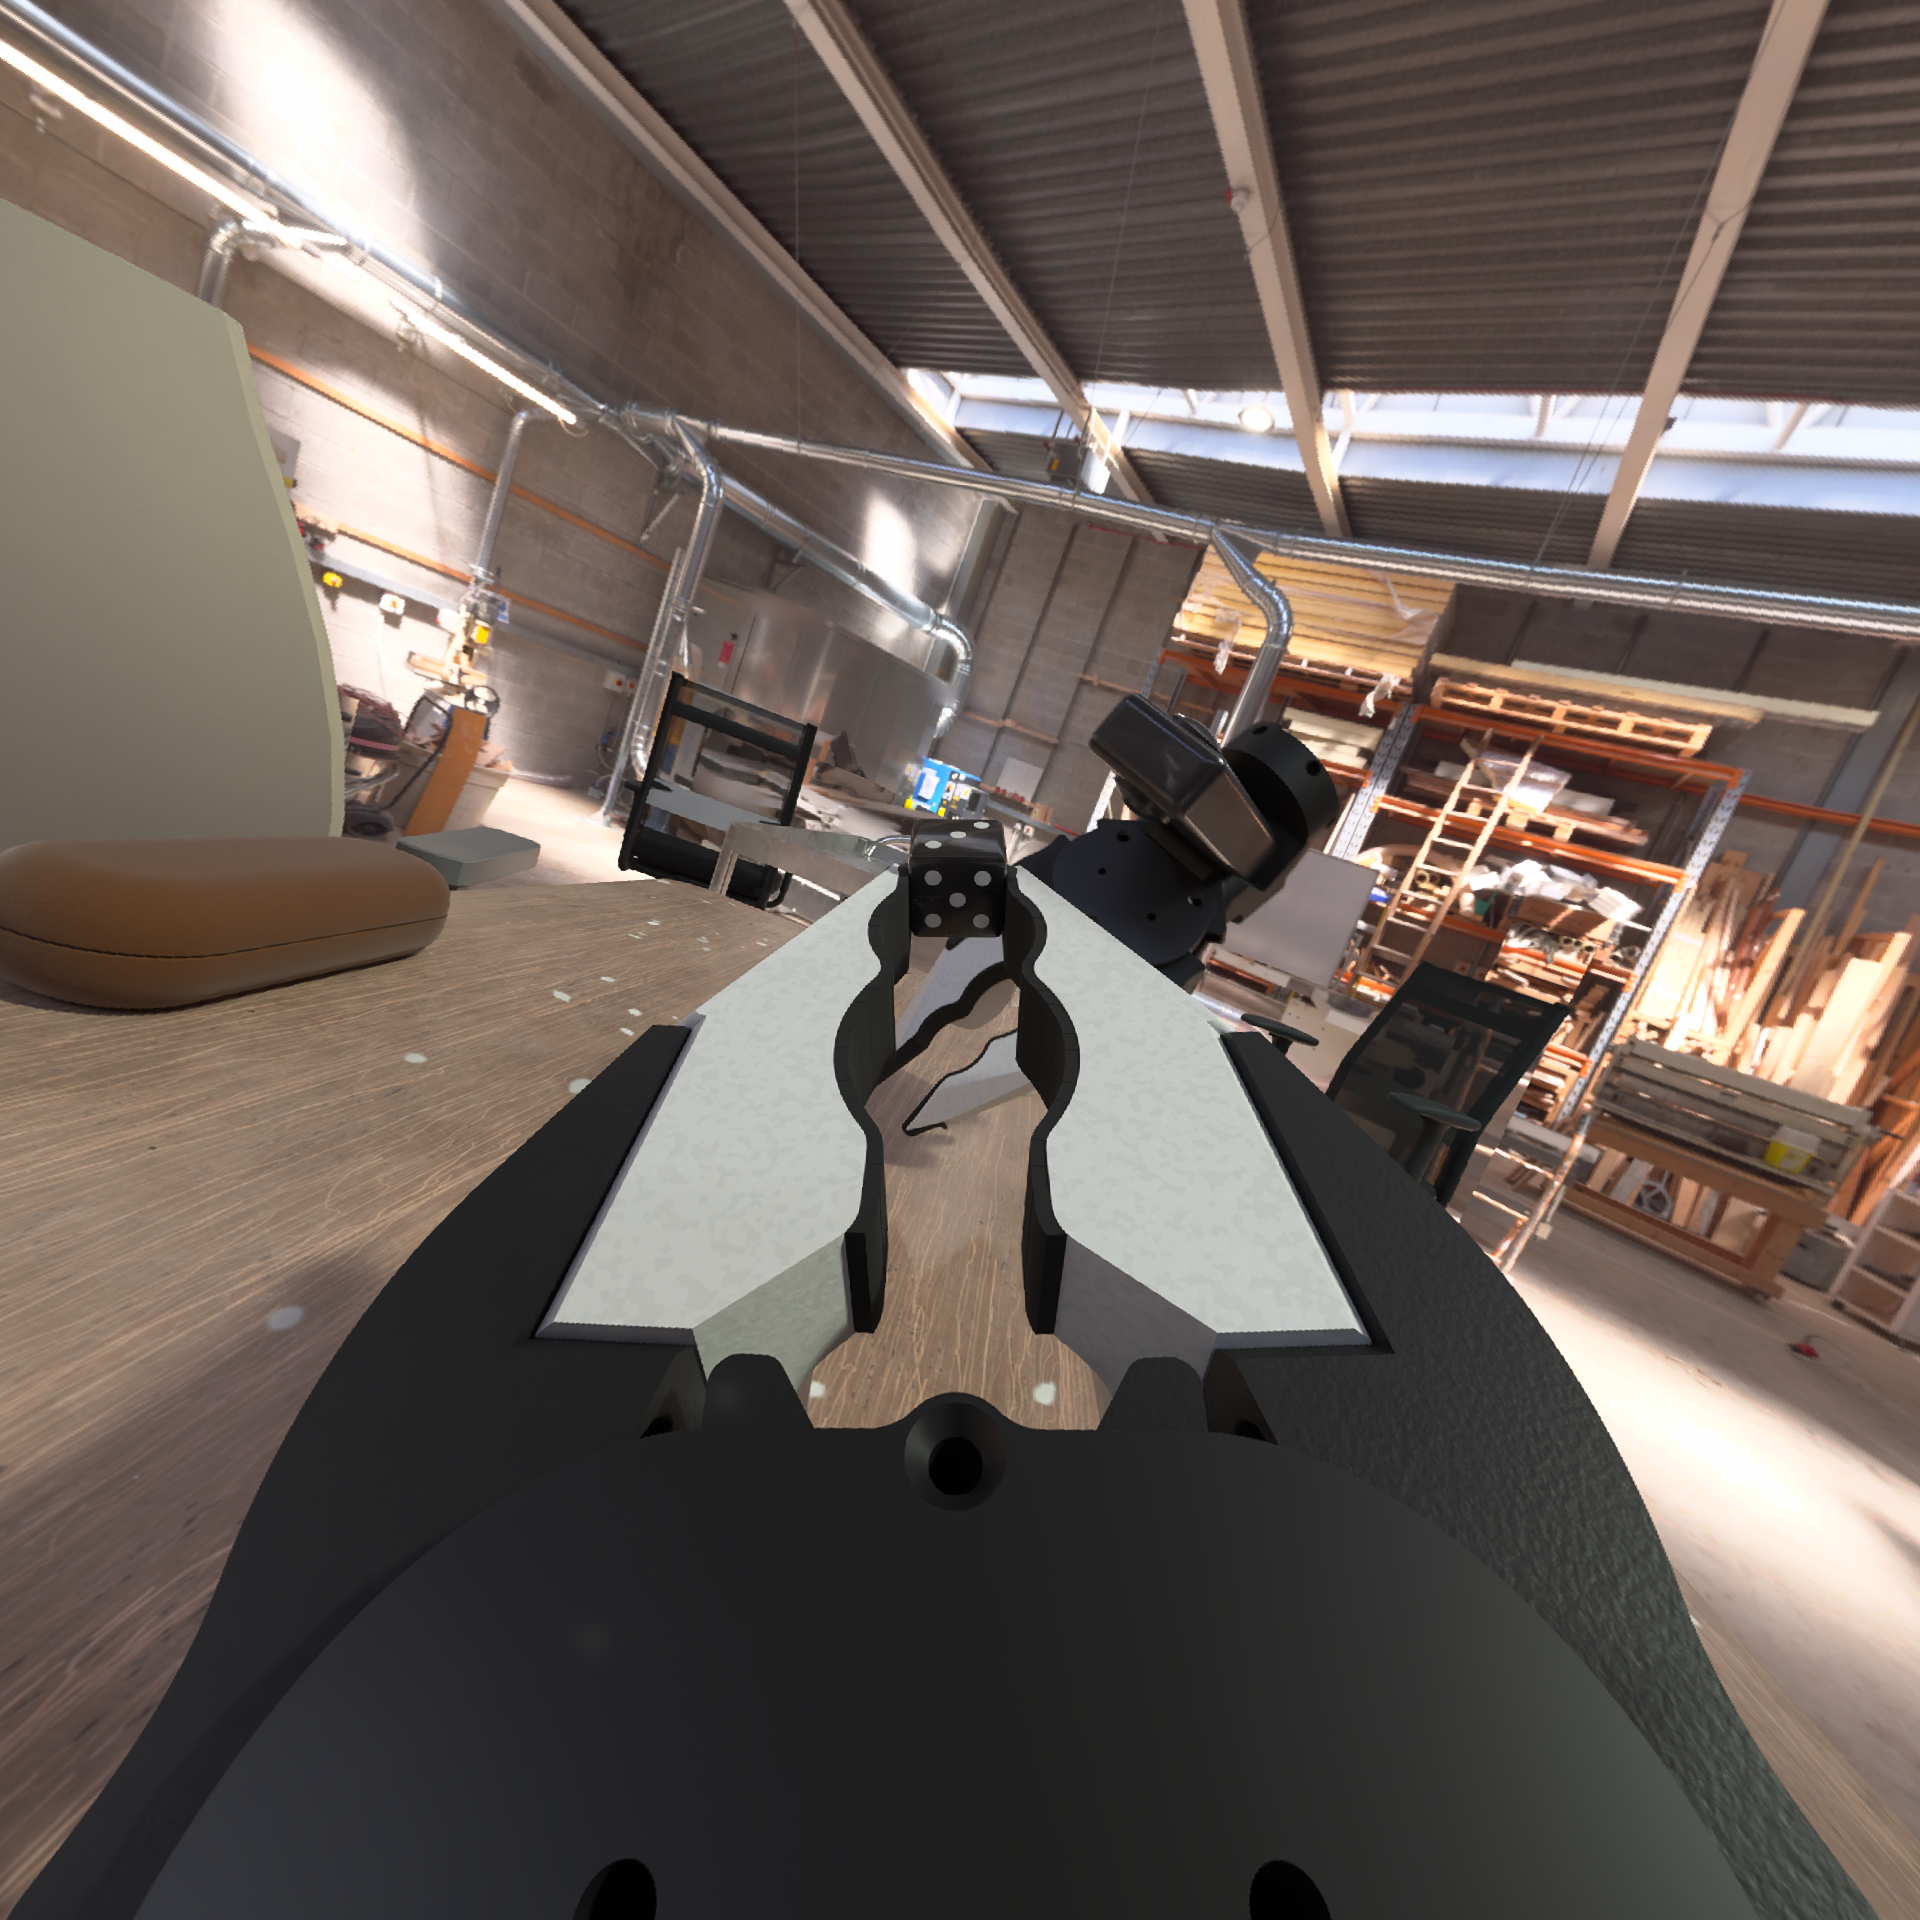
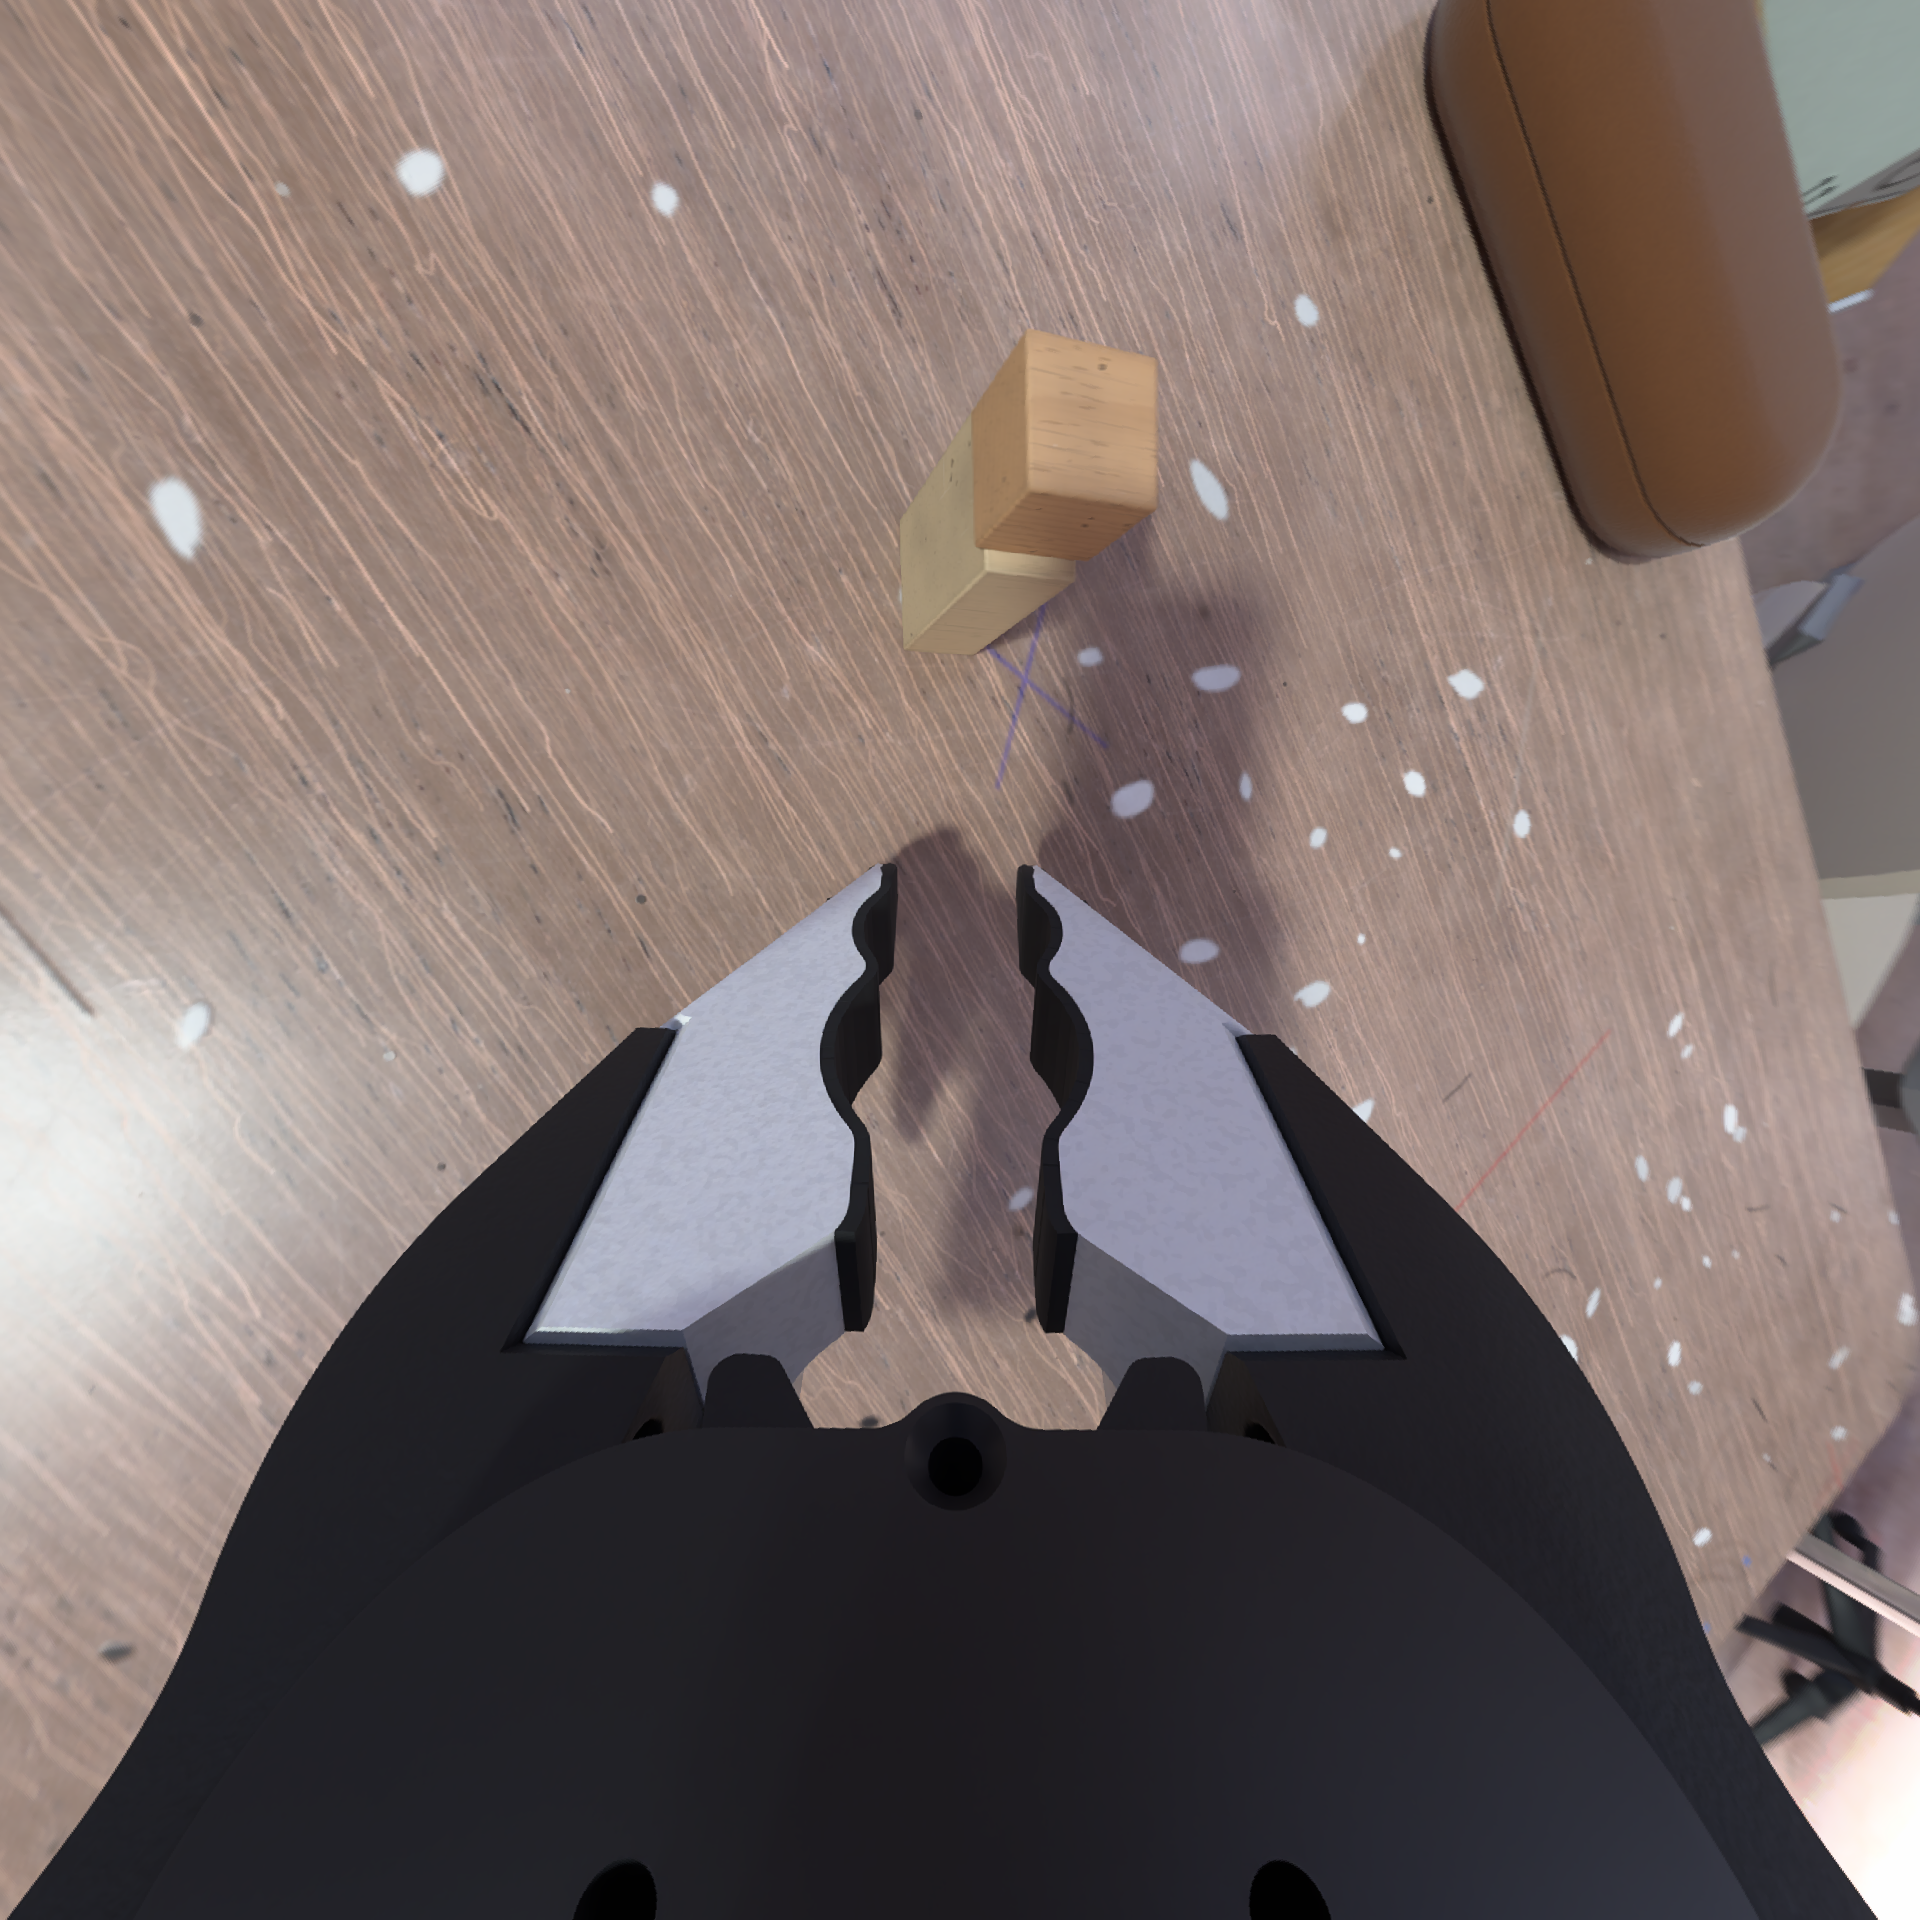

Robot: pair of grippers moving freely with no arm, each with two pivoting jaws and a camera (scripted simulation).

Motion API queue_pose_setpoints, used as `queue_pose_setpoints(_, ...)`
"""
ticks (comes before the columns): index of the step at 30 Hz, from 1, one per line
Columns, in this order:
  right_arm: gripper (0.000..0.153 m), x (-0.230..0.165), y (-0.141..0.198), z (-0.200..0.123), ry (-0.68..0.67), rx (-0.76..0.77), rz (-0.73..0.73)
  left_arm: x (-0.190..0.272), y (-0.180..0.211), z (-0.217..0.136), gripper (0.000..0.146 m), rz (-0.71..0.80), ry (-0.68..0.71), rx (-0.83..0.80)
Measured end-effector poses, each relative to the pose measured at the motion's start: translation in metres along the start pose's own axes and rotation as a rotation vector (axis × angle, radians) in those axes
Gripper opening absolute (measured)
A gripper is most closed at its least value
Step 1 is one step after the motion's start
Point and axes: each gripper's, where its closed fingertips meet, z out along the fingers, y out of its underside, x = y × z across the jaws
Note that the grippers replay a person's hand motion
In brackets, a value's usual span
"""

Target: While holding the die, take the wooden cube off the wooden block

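Left gripper (image 1: 956, 899) pinches the black white-pipped die (image 1: 957, 878) as the right gripper (image 2: 957, 883), jaws spread and empty, hangs above the small orange-brown wooden cube (image 2: 1070, 447) on the pale rectangular wooden block (image 2: 961, 582), likely light, rigid and best gripped across opposite flat sides.

Matt wooden cube (image 2: 1070, 447), grained table (image 2: 520, 623)

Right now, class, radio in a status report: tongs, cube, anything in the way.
Left tongs shut on die. Right tongs open, above table, short of stack. Wooden cube on wooden block. Path clear; brown case off to side.
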Motion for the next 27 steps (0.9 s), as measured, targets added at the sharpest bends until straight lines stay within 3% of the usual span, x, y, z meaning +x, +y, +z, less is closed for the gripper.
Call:
queue_pose_setpoints(4, 0.029, 0.003, -0.008, -0.009, -0.132, 0.021, 0.031, -0.001, 0.0, 0.0, 0.016, -0.008, -0.001, 0.003)
queue_pose_setpoints(8, 0.051, 0.0, -0.031, -0.008, -0.32, 0.011, 0.116, -0.001, 0.0, 0.0, 0.016, -0.008, -0.001, 0.0)
queue_pose_setpoints(12, 0.05, -0.003, -0.036, 0.016, -0.356, -0.101, 0.077, -0.001, -0.001, -0.001, 0.016, -0.013, 0.003, 0.006)
queue_pose_setpoints(15, 0.037, -0.004, -0.036, 0.025, -0.392, -0.151, 0.073, -0.001, -0.002, -0.001, 0.016, -0.02, 0.008, 0.015)
queue_pose_setpoints(18, 0.024, 0.012, -0.067, 0.005, -0.369, 0.097, 0.173, -0.001, -0.002, -0.002, 0.016, -0.025, 0.008, 0.02)
queue_pose_setpoints(21, 0.02, 0.035, -0.098, -0.038, -0.348, 0.528, 0.315, -0.001, -0.002, -0.002, 0.016, -0.022, 0.006, 0.017)
queue_pose_setpoints(24, 0.02, 0.038, -0.093, -0.063, -0.314, 0.818, 0.414, -0.002, -0.001, -0.001, 0.016, -0.02, 0.003, 0.012)
queue_pose_setpoints(27, 0.02, 0.032, -0.069, -0.065, -0.2, 1.025, 0.518, -0.002, -0.001, 0.0, 0.016, -0.015, -0.003, 0.007)
